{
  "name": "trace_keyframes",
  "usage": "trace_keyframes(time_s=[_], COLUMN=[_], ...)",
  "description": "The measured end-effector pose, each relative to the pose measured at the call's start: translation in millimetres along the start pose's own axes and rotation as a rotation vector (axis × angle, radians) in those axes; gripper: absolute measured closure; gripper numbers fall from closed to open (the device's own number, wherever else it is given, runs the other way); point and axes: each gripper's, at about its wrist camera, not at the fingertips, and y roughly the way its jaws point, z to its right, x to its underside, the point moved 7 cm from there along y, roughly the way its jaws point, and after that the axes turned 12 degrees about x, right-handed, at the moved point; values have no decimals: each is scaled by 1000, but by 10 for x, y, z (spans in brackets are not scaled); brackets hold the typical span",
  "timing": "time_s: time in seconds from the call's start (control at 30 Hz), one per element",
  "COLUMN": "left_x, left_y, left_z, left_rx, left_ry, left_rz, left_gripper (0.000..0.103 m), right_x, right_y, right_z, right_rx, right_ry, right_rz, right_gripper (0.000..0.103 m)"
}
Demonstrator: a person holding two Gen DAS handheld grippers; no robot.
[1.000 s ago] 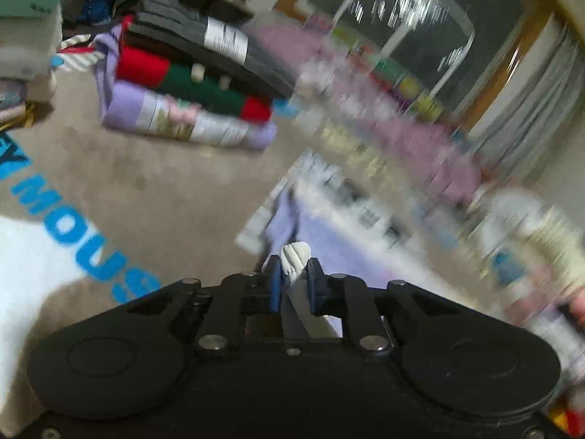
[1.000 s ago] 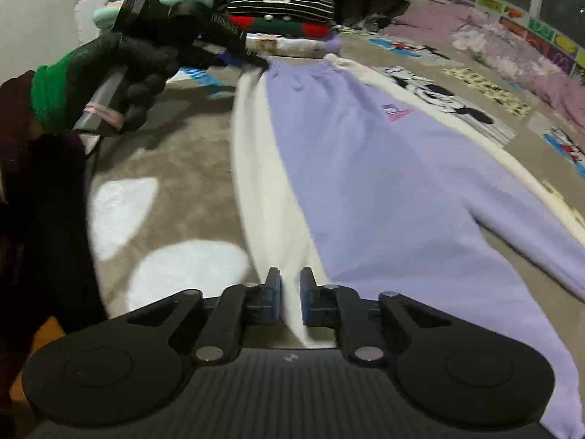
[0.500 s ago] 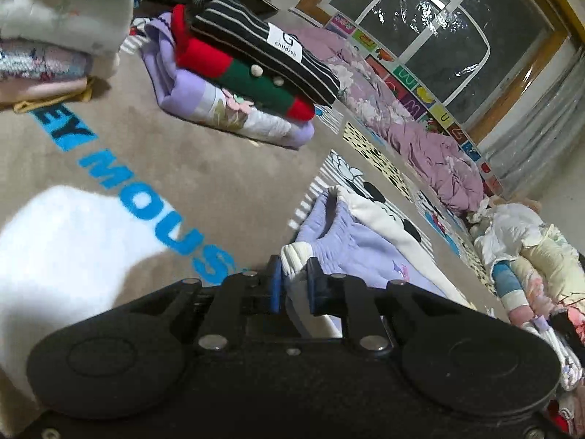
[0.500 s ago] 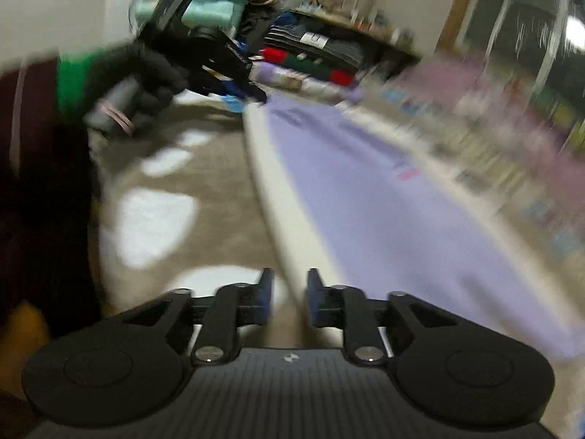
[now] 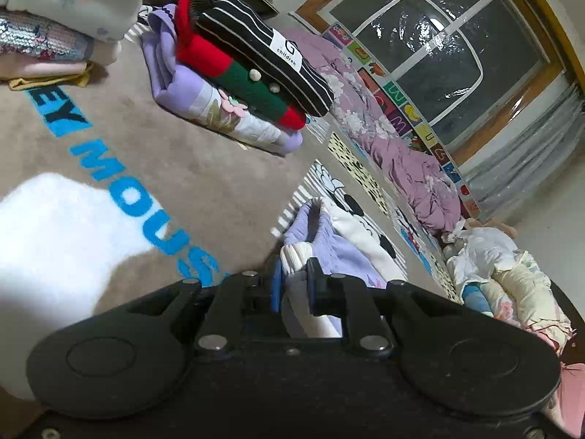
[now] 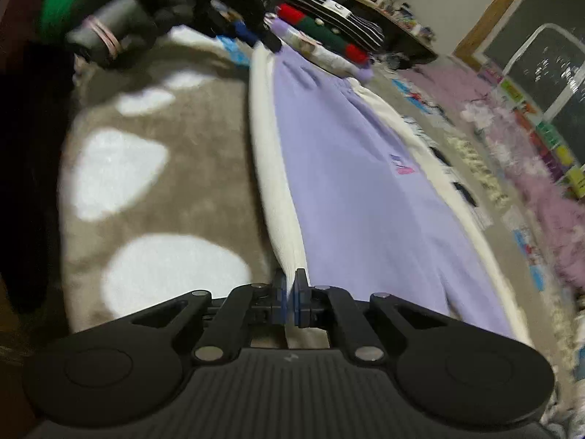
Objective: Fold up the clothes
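Floor: taupe rug (image 5: 204, 179) with white patches and blue lettering (image 5: 120, 179). Far wall: dark window (image 5: 431, 47) in a wooden frame, reflecting a lamp; grey curtain (image 5: 530, 153) at its right. An alphabet strip (image 5: 398, 102) runs below the sill. A low, cluttered shelf (image 6: 369, 3) stands against the pale wall (image 6: 442, 3).

A grey-brown carpet (image 5: 204, 168) with white patches and blue lettering covers the floor. Lilac trousers (image 6: 351, 183) with cream side stripes lie stretched along it. At the far end sits a stack of folded clothes (image 5: 237, 84), and to the right what looks like a rumpled pink quilt (image 5: 413, 161).
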Motion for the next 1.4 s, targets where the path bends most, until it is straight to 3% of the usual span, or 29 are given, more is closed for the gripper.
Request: trace_keyframes(time_s=[0.23, 0.47, 0.57, 0.67, 0.77, 0.83, 0.93, 1.1, 1.33, 1.4], left_x=[22, 161, 180, 128, 17, -10, 63, 562, 1355, 1555], left_y=[-60, 7, 8, -79, -225, -268, -220, 87, 414, 483], left_z=[11, -80, -130, -123, 10, 135, 390, 933, 1509, 1582], left_rx=[-2, -128, -141, -154, -164, -170, -118, 20, 147, 169], left_ry=[24, 136, 127, 121, 167, 223, 294, 445, 622, 658], left_rz=[-14, -109, -126, -87, 1, 45, 51, -88, -276, -334], left_gripper=[91, 90, 84, 61, 61, 61, 61, 61, 61, 61], right_x=[12, 60, 83, 165, 376, 589, 1038, 1942, 2583, 2624], right_y=[-119, -120, -251, -438, -599, -704, -799, -764, -502, -471], right_z=[-275, -434, -346, -57, 401, 802, 1346, 1918, 1804, 1742], right_rx=[17, 21, -19, -33, 12, 68, 176, 301, 218, 201], right_ry=[-144, -132, -51, 114, 316, 491, 775, 1274, 1647, 1678], right_rz=[16, -13, -10, -2, -2, 0, -5, -51, -52, -28], right_gripper=[97, 93, 87, 78, 78, 72, 63, 47, 40, 38])
